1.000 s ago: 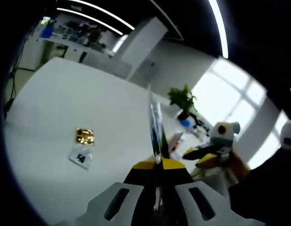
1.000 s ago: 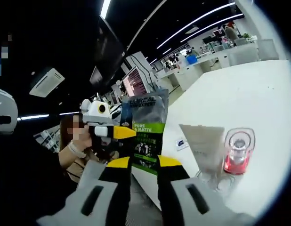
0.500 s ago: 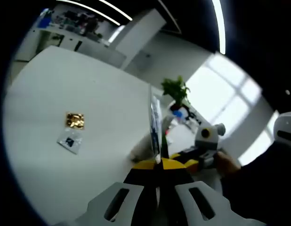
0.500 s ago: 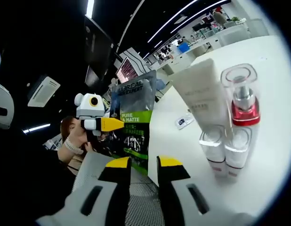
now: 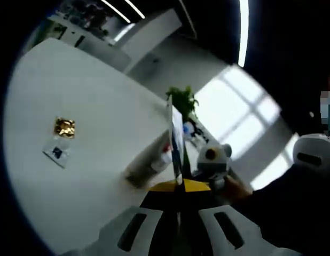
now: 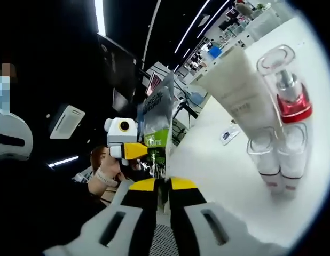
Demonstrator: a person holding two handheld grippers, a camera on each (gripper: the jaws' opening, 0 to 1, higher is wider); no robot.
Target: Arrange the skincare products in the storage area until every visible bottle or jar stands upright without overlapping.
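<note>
Claw [image 5: 178, 184] pinches flat, glossy, possibly foil sachet [image 5: 175, 136].

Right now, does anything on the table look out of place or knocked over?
Two things stand out. In the left gripper view, a gold foil sachet and a clear sachet lie flat on the white table, apart from the rest. The left claw pinches a L'Oreal pouch in mid-air. The white tube and red-collared pump bottle stand upright.

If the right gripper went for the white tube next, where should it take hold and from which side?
Probably around the tube's middle, coming from the open table side nearer the right gripper. The tube stands tall and slim, and the pump bottle with the red collar stands close beside it, leaving little room there for a jaw.
</note>
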